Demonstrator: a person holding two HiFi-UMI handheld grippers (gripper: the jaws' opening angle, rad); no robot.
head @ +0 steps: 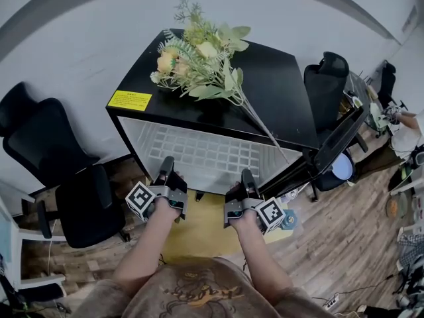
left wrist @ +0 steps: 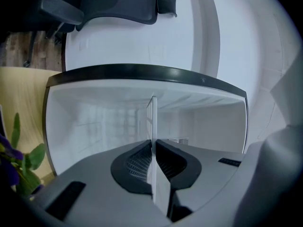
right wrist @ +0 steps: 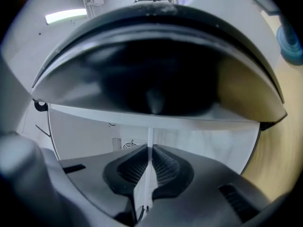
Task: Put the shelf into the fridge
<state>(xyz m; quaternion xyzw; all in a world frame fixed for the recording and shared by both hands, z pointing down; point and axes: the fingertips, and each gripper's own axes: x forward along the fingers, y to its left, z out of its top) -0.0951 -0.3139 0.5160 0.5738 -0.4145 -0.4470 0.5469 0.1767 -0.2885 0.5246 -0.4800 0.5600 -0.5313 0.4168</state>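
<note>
A white grid shelf (head: 207, 152) lies roughly level in the mouth of the small black fridge (head: 281, 91), and both grippers hold its front edge. My left gripper (head: 165, 172) is shut on the shelf's left front part. My right gripper (head: 248, 181) is shut on its right front part. In the left gripper view the shelf (left wrist: 152, 122) shows edge-on, pinched in the gripper (left wrist: 152, 161), with the white fridge cavity (left wrist: 94, 122) behind. The right gripper view has the same thin shelf edge (right wrist: 149, 143) clamped in the gripper (right wrist: 148, 168).
The fridge door (head: 339, 139) stands open to the right. A bunch of artificial flowers (head: 199, 61) lies on the fridge top, stems overhanging the front right. Black office chairs stand at the left (head: 56, 171) and back right (head: 326, 85). A yellow mat (head: 199, 234) covers the floor below.
</note>
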